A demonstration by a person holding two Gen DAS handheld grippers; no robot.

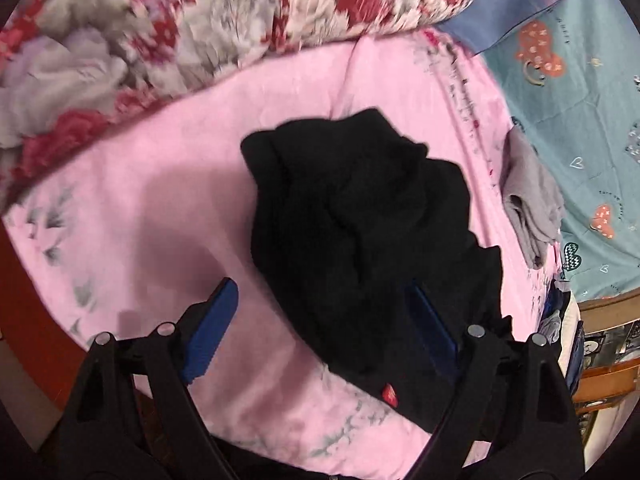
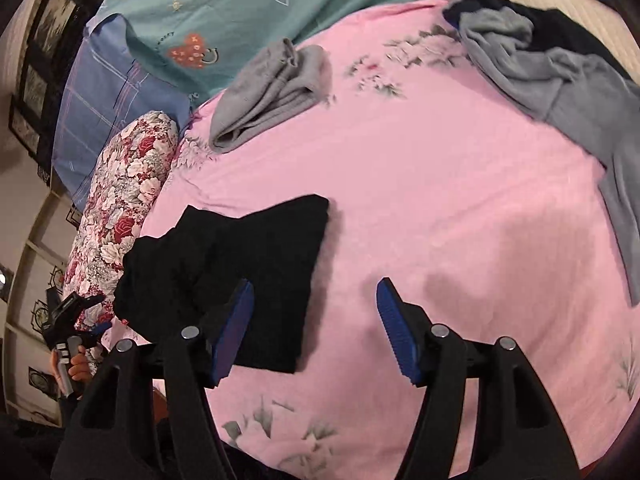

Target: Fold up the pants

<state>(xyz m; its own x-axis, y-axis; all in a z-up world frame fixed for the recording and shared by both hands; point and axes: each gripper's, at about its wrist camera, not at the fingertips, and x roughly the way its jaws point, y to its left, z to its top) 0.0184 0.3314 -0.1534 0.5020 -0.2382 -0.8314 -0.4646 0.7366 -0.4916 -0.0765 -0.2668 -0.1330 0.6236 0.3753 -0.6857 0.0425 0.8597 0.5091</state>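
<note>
Our right gripper [image 2: 316, 320] and left gripper [image 1: 320, 316] both hang with jaws apart, holding nothing. The black soft fabric pants [image 2: 240, 276] lie bundled on the pink floral bedsheet [image 2: 440, 200], seemingly folded; tidying perhaps remains.

black pants [image 1: 360, 220] | pink floral sheet [image 2: 440, 200] | red-white floral quilt [image 1: 160, 40] | blue fingers [image 2: 394, 332]
</note>
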